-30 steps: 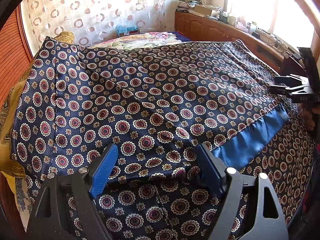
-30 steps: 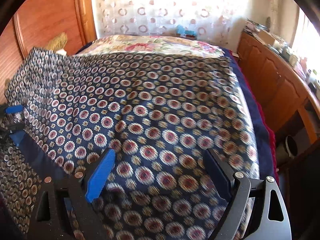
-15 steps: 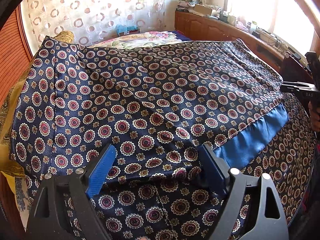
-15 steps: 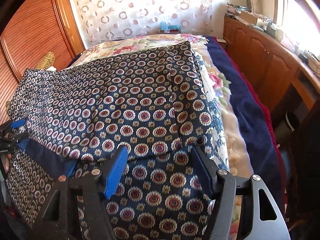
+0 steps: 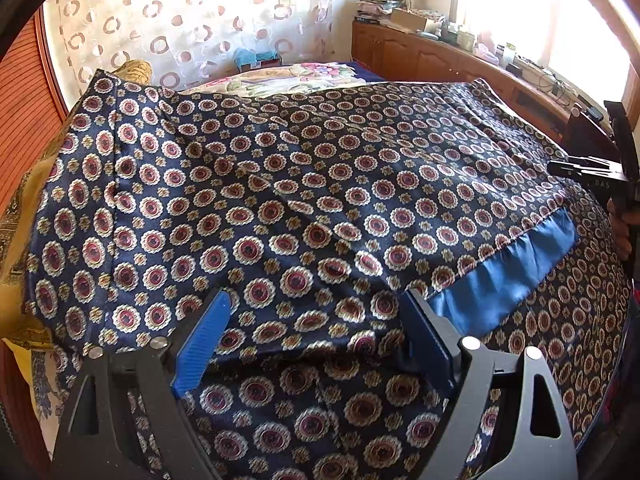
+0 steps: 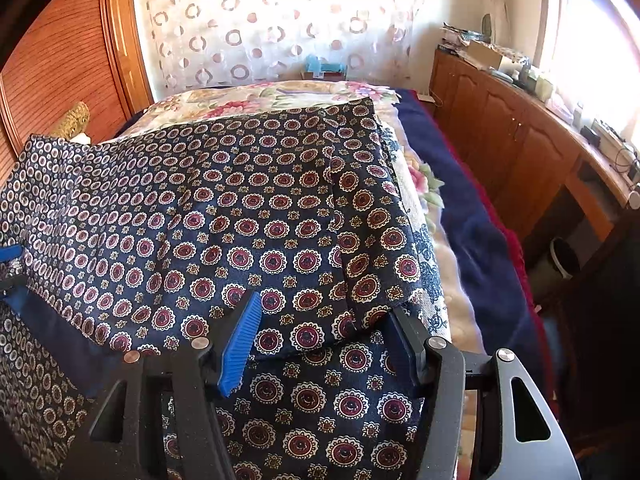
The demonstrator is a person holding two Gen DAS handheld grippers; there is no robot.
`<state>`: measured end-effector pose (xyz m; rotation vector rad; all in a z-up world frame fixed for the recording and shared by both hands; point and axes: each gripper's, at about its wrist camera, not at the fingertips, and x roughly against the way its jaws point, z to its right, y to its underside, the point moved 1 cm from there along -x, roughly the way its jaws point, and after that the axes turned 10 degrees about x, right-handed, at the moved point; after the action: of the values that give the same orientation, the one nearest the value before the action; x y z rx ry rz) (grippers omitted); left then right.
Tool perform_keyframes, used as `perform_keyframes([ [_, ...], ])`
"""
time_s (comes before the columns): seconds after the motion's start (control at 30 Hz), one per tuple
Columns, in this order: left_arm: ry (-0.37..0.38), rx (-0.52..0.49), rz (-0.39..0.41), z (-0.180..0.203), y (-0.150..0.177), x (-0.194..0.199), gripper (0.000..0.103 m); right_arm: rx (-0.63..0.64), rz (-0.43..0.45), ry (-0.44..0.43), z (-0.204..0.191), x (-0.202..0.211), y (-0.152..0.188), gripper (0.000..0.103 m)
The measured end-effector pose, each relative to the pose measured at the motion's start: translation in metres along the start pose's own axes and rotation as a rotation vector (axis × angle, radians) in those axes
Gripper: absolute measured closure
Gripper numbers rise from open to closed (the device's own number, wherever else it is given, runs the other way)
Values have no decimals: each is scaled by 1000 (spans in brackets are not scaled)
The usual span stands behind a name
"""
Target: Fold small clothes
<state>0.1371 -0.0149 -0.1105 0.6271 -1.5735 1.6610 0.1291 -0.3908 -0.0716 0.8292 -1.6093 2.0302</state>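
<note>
Satin garment (image 6: 248, 216) lies folded, right tongs (image 6: 320, 344) apparently closing.

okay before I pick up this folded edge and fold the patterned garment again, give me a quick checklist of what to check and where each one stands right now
1. Left gripper straddles the folded edge of the patterned garment: ok, cloth lies between its open jaws.
2. Right gripper straddles the same edge near its corner: ok, and its jaws have just been closing on it.
3. Either gripper actually pinching the cloth: cannot tell, no pad visibly presses on it.
4. Upper layer flat: not ok, a crease runs across the middle.
5. Blue satin lining tucked in: not ok, a strip shows below the folded edge.
6. Room on the floral blanket beyond the garment: ok, some of it lies bare.
</note>
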Motion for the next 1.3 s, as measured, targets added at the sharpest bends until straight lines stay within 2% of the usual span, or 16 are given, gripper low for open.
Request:
perform_keyframes([
  [0.1,29,37,31,-13,4,20,18,9,-2,12,-1,1,1,42],
  [0.2,54,91,102,-30,9,52,18,7,-1,8,-1,1,1,42],
  [0.23,54,106,129,-37,12,64,21,7,-1,8,-1,1,1,42],
  [0.27,48,117,149,-42,14,73,26,9,-2,11,0,1,1,42],
  [0.47,-9,165,234,-71,21,108,38,11,-3,14,-1,1,1,41],
  [0.57,-52,164,242,-80,17,107,48,11,-3,14,-1,2,1,41],
  [0.77,-97,170,259,-89,9,100,51,11,-3,14,-1,2,1,41],
  [0.83,-106,170,261,-89,6,94,66,10,-3,14,-1,2,1,41],
  [1.1,-123,179,245,-97,-3,79,74,10,-3,15,-1,1,1,41],
  [1.3,-165,167,231,-97,-5,71,82,10,-3,15,-1,1,1,41],
])
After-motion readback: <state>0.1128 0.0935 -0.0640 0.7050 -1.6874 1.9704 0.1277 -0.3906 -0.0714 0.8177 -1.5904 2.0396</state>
